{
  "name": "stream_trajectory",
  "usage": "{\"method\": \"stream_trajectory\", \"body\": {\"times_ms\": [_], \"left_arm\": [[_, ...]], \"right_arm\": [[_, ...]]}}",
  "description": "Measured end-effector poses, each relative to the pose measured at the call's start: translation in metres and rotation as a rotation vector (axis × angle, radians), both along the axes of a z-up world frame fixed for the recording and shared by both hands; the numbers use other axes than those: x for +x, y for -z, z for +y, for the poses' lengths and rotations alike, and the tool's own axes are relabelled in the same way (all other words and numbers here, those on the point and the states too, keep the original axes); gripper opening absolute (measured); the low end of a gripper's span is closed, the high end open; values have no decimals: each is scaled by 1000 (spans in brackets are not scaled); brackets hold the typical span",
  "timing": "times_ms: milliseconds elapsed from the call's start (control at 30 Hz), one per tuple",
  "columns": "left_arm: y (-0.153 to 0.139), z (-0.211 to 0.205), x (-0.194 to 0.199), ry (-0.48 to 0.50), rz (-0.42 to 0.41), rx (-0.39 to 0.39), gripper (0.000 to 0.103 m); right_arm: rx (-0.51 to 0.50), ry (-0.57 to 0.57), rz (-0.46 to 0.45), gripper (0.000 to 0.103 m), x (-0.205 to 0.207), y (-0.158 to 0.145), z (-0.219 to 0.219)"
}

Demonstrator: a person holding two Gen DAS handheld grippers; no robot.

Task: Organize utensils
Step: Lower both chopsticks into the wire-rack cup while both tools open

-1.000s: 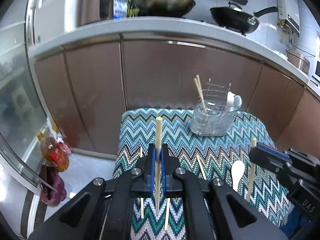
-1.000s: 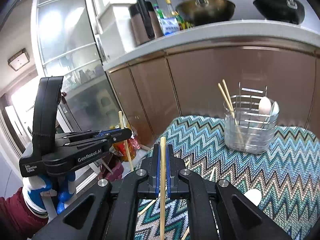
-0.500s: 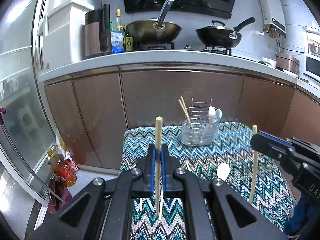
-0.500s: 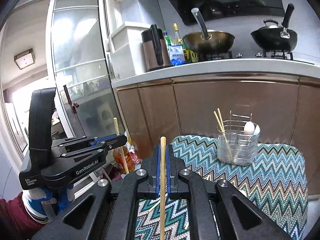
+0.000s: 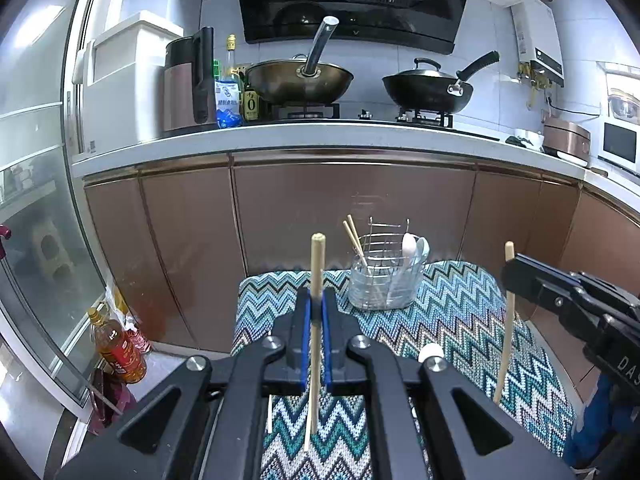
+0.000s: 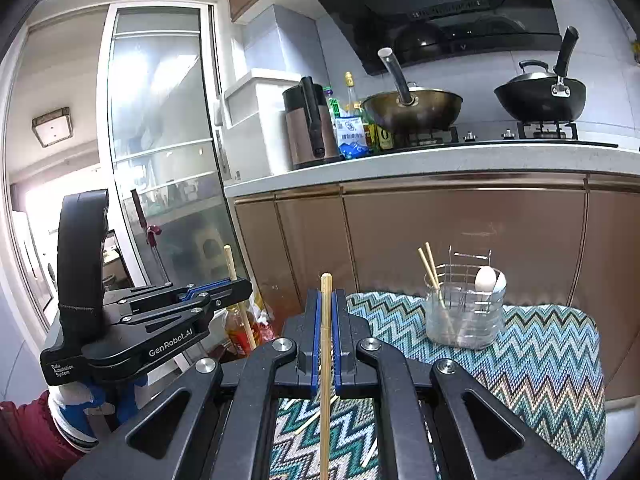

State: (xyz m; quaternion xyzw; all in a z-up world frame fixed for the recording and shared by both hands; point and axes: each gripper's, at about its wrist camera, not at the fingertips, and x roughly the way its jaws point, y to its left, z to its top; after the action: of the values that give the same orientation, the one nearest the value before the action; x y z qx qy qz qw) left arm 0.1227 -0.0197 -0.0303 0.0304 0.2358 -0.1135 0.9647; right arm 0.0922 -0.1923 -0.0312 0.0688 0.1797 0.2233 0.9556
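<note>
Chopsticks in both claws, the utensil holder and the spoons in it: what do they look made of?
Chopstick in the left claw and chopstick in the right claw: pale tan, matte, likely bamboo or wood. Utensil holder: shiny thin wire rack, apparently chromed metal, with a clear, probably plastic, cup around its base. Spoons: glossy white, ceramic or plastic; cannot tell which.

brown cabinets (image 5: 340, 208) run under a pale counter (image 5: 320, 134) with a stove (image 5: 360, 114), two woks and a dark range hood (image 5: 352, 0). frosted glass door (image 6: 160, 152) on the left; white tiled wall (image 5: 496, 60).
</note>
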Motion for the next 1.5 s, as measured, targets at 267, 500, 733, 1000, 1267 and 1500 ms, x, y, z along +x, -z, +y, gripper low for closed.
{"method": "stream_trajectory", "body": {"times_ms": [267,500,733,1000,1267,1500], "left_arm": [[-15,-2,34,30,18,-115,5],[-38,-20,72,74,-18,-195,5],[-60,-53,131,100,-100,-254,5],[-26,-80,211,99,-54,-286,5],[14,-91,264,81,-7,-295,5],[39,-95,285,60,20,-299,5]], "right_arm": [[8,15,-66,5,23,-18,-20],[26,55,-136,5,61,-38,-43],[20,122,-243,5,121,-55,-53],[9,197,-281,5,198,-30,-54],[-2,246,-259,5,252,4,-60],[-22,259,-219,5,270,31,-59]]}}
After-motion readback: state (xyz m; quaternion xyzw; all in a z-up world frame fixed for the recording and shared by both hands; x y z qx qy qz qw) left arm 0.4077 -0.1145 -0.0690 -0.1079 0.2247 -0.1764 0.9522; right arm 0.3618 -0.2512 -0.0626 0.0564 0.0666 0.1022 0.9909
